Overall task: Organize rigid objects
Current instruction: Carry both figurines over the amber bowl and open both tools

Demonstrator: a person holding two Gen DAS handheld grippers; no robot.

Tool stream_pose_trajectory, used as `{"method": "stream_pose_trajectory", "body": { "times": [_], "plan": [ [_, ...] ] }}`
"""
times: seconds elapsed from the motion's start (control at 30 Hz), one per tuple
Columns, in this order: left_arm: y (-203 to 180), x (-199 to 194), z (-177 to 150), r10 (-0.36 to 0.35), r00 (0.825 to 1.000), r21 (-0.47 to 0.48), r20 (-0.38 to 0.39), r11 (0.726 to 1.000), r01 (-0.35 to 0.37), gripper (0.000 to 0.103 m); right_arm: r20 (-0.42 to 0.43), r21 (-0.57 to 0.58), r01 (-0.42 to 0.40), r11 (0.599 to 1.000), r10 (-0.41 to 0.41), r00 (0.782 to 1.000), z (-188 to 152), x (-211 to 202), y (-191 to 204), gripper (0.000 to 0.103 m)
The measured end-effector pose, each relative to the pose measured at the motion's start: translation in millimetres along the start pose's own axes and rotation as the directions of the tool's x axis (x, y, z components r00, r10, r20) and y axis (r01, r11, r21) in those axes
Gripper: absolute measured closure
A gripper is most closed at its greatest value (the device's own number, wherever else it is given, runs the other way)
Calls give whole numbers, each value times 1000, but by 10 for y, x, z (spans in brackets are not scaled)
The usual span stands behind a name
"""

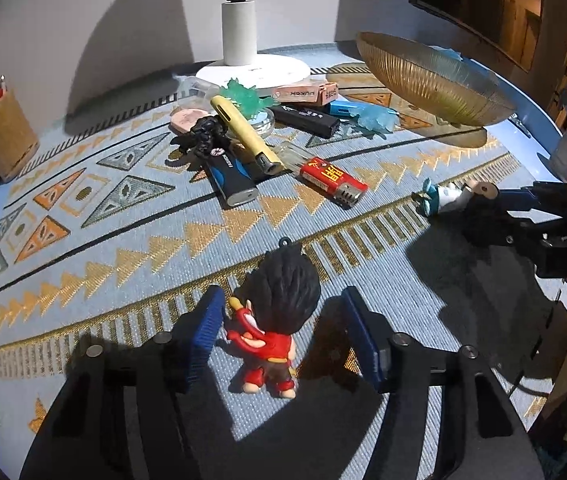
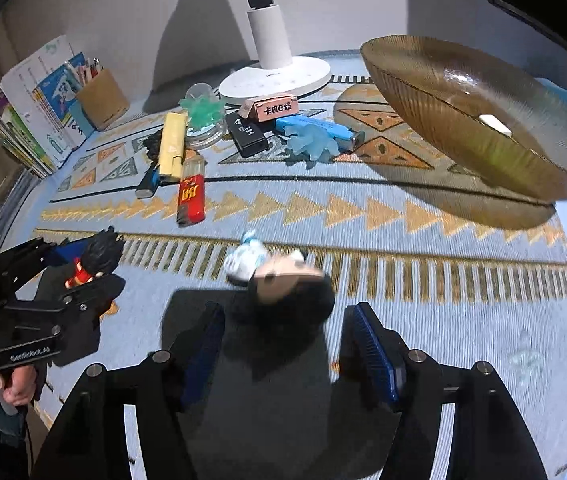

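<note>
A small figure with black spiky hair and red clothes (image 1: 279, 320) stands on the patterned mat between the blue pads of my left gripper (image 1: 281, 296). The left pad is close against its arm and the right pad stands clear of it, so the gripper is open. In the right wrist view a second figure (image 2: 279, 276), black-haired with a white and teal body, lies blurred just ahead of my right gripper (image 2: 285, 312), whose pads stand apart on either side without touching it. Each gripper also shows in the other's view: the right gripper (image 1: 479, 208), the left gripper (image 2: 83, 268).
An amber ribbed glass bowl (image 1: 435, 80) sits at the back right. A pile with a red lighter (image 1: 333, 180), a yellow stick (image 1: 245, 136), a blue-black lighter (image 1: 229, 184) and small boxes lies before the white lamp base (image 1: 251, 70). A pen holder (image 1: 3, 140) and books (image 2: 31, 120) stand at the left.
</note>
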State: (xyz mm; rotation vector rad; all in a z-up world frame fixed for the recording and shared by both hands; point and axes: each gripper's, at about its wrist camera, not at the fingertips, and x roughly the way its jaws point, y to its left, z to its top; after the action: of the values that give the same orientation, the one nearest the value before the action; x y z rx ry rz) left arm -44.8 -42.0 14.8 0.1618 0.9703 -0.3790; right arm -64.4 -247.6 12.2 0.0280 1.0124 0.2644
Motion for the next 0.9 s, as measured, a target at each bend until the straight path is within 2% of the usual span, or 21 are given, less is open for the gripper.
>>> {"method": "stream_pose_trajectory", "body": {
  "times": [0.07, 0.1, 0.13, 0.17, 0.3, 0.37, 0.47, 0.57, 0.63, 0.8, 0.83, 0.9],
  "plan": [
    [10, -5, 7, 2, 1000, 2, 7, 1000, -2, 65, -9, -8, -14, 1000, 14, 1000, 60, 26, 4, 39],
    [14, -6, 7, 0, 1000, 0, 9, 1000, 0, 65, -11, -13, -32, 999, 31, 999, 79, 34, 16, 40],
    [16, -8, 3, -1, 1000, -3, 13, 1000, 1, 65, -14, -16, -42, 999, 42, 999, 87, 41, 35, 50],
    [13, -15, -3, -1, 1000, 0, 18, 1000, 1, 66, -14, -21, -32, 999, 31, 999, 89, 49, 51, 56],
    [-13, -118, 20, -49, 997, -9, 55, 999, 49, 66, 3, -17, -36, 999, 36, 999, 52, 18, 84, 56],
    [-53, -253, 94, -69, 993, -6, 97, 998, 70, 66, 20, -5, -37, 999, 37, 999, 41, -53, 65, 56],
    [-175, -470, 292, -76, 984, 22, 162, 997, 74, 66, 83, 21, -21, 1000, 19, 996, 102, -322, -31, 56],
    [-355, -727, 631, -113, 963, 63, 244, 993, 101, 66, 169, 49, 16, 999, -25, 985, 230, -709, -202, 56],
    [-512, -865, 907, -144, 946, 93, 290, 988, 122, 66, 226, 88, 69, 994, -87, 970, 373, -1031, -395, 56],
    [-1065, -1003, 1765, -212, 910, 127, 356, 976, 178, 66, 260, 241, 210, 948, -271, 927, 734, -1578, -982, 56],
    [-1154, -961, 1892, -222, 911, 128, 347, 974, 188, 66, 256, 256, 238, 937, -303, 918, 812, -1640, -1105, 56],
    [-1355, -755, 2172, -238, 925, 109, 297, 970, 215, 66, 217, 277, 286, 917, -350, 911, 952, -1644, -1295, 56]
  ]
}}
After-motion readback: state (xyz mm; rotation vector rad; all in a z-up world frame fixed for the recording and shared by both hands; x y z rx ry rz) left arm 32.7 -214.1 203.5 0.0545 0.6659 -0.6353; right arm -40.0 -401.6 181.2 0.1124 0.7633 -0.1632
